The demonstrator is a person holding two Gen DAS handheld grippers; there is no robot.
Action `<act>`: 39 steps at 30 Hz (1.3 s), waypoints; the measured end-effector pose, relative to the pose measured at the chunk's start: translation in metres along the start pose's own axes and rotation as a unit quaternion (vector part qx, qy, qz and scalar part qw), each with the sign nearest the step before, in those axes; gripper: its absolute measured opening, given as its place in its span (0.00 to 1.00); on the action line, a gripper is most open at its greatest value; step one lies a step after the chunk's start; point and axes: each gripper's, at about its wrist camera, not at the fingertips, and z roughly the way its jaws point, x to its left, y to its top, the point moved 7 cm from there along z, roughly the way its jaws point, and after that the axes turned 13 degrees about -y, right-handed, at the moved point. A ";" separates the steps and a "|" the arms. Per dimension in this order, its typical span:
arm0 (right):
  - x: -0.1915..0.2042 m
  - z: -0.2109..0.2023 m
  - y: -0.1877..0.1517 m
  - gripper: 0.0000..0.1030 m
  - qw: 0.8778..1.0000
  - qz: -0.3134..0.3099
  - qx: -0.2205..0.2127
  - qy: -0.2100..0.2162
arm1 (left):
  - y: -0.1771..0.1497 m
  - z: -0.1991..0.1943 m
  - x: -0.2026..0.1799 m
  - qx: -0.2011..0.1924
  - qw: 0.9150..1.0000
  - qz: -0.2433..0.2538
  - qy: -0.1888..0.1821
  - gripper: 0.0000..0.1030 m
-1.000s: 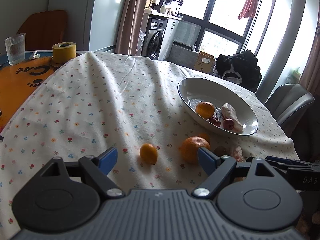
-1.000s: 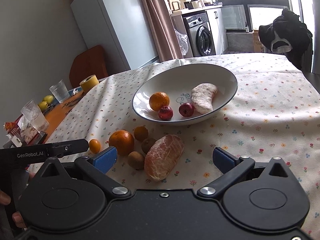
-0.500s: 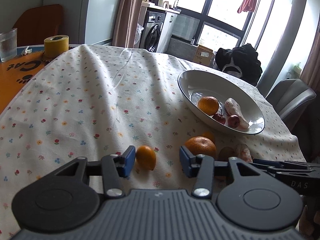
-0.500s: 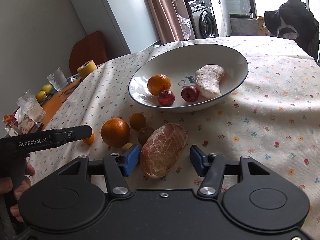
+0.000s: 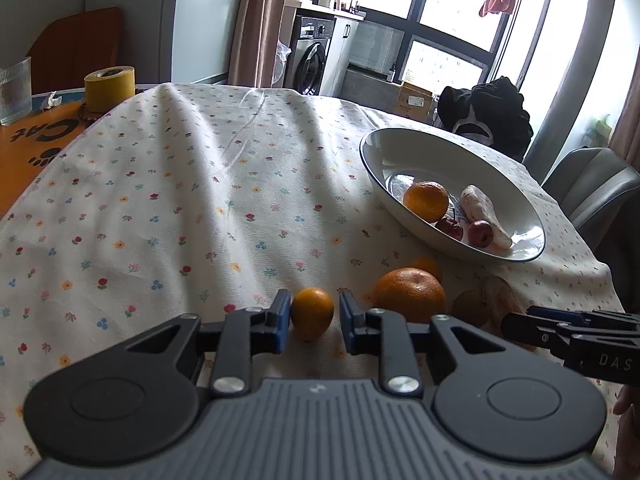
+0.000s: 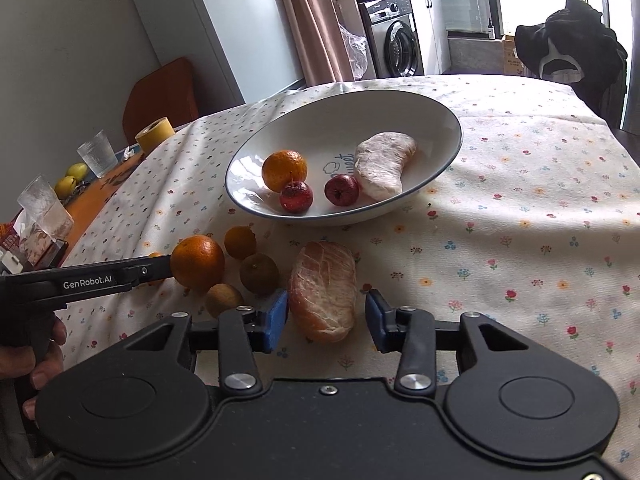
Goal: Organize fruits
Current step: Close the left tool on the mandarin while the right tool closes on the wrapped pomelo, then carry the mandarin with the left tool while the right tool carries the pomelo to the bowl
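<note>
Now both grippers point(image 5: 311, 316) point(image 6: 326, 316) tilt down, jaws straddling fruit on the tablecloth point(image 5: 200, 200).

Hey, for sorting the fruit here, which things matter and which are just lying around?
Belongs to the job: white bowl, small orange, large orange, peeled citrus piece, round brown fruit.

Just lying about: yellow tape roll, drinking glass, black garment.

Bright windows point(image 5: 452, 4) light a washing machine point(image 5: 312, 60) beside brown curtains point(image 5: 256, 20)
</note>
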 end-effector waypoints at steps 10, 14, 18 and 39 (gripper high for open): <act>0.010 0.010 0.006 0.46 1.000 -0.012 -0.015 -0.016 | -0.002 -0.010 -0.001 -0.005 1.000 -0.006 -0.010 0.20; 0.014 0.012 0.006 0.46 0.999 -0.023 -0.021 -0.024 | -0.001 -0.015 -0.004 -0.012 1.000 -0.005 -0.013 0.20; 0.011 0.010 0.005 0.36 0.999 -0.026 -0.021 -0.026 | 0.000 -0.021 -0.008 -0.018 1.000 -0.004 -0.014 0.20; -0.007 -0.027 0.012 0.18 0.999 0.002 -0.047 -0.011 | 0.015 -0.043 -0.044 -0.048 0.998 0.018 -0.033 0.20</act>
